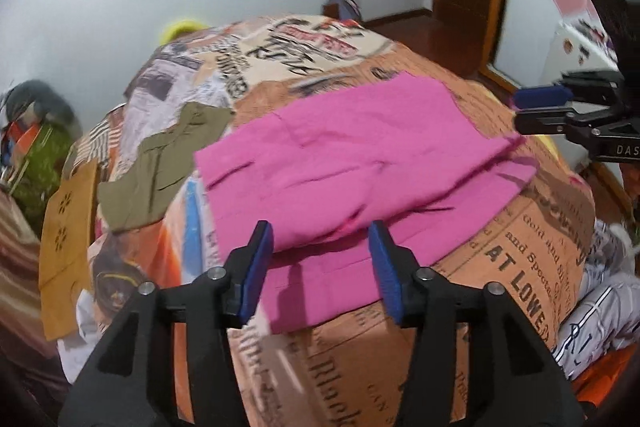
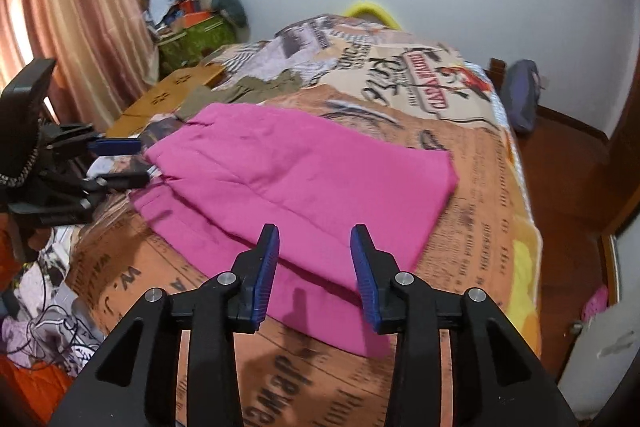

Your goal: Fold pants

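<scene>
- The pink pants lie folded over on the printed bedspread, filling the middle of the left wrist frame; 1 layer sits on top of a lower layer that sticks out at the near edge.
- The left gripper fills the bottom center, its 2 blue-padded jaws apart and holding nothing, tips over the near edge of the pants.
- The right gripper sits at the bottom center of its own frame, jaws likewise apart and empty, above the pants' lower layer.
- An olive garment lies left of center, just beside the pants.
- A tan cardboard sheet rests at the left edge.
</scene>
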